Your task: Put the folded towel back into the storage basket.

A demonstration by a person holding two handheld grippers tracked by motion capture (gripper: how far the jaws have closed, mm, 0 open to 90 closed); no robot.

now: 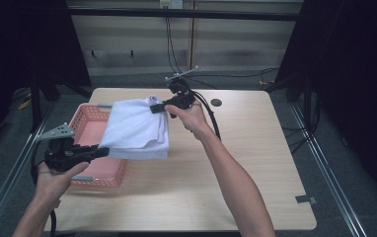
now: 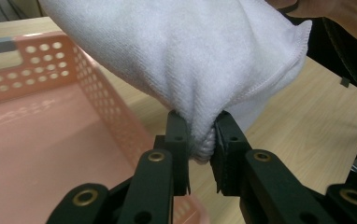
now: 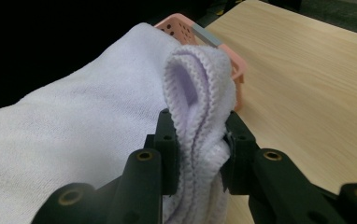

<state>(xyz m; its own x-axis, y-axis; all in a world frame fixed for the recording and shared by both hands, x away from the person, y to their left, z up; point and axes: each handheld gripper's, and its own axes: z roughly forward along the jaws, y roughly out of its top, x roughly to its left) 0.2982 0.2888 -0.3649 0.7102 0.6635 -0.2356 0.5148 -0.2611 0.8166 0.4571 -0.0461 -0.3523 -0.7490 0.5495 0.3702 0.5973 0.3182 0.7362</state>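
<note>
Light wooden rectangular table [image 1: 236, 177], seen from above, bearing the work at its left half; a pink perforated plastic basket [image 1: 85, 121] stands at the table's left edge, its floor bare where visible in the left gripper view. White terry-cloth towel [image 1: 137, 128], folded over on itself, held off the table between the two tools, spanning from above the basket's right rim toward the table's middle; its lower folds hang near the tabletop beside the basket. Left gripper [image 1: 102, 150], black, in the person's left hand [image 1: 53, 180] at the near left, jaws pinched on a bunched lower corner of the towel, cloth squeezed between the pads; right gripper [image 1: 156, 108], black, in the right hand [image 1: 191, 116] farther back, jaws clamped on a thick folded edge of the towel, hem loops bulging above them.
</note>
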